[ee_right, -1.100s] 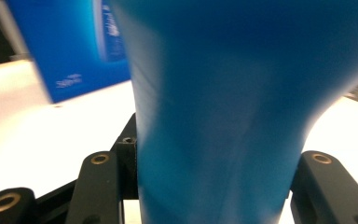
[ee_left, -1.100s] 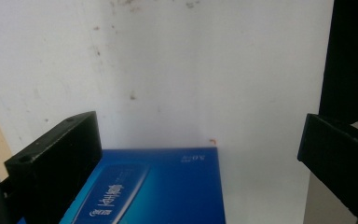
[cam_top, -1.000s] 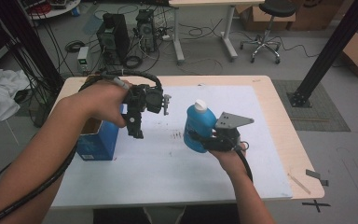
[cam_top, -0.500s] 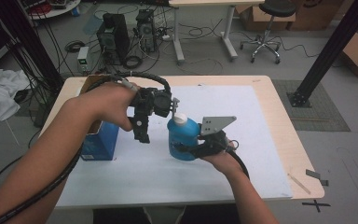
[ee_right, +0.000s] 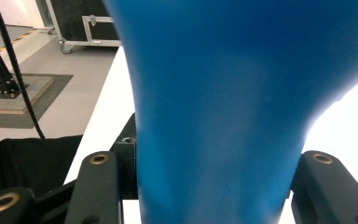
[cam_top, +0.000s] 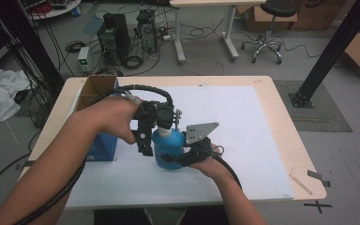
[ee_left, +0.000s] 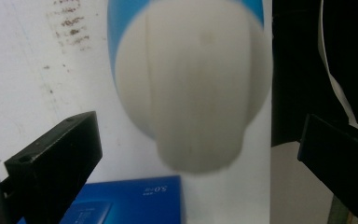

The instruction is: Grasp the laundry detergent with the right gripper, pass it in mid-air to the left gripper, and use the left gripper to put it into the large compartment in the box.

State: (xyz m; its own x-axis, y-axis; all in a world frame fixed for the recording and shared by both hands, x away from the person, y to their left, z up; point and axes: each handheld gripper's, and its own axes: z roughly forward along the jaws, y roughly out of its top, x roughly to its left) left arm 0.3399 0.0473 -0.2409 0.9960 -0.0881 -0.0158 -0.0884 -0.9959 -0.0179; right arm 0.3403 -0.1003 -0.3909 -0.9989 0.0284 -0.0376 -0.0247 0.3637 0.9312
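Note:
A blue bottle with a white cap stands upright near the middle of the white sheet. My right gripper is shut on the bottle's body, and the blue body sits squeezed between its two jaws in the right gripper view. My left gripper comes down from above onto the bottle's top. Its jaws stand open on either side of the cap, not touching it. The cap looks blurred.
A blue carton lies at the left of the sheet, just behind the left hand, also seen below the cap. An open cardboard box sits at the table's back left. The white sheet covers most of the table.
The right gripper has carried the bottle left and toward the person. The left gripper has moved right and down, so its open jaws now flank the cap.

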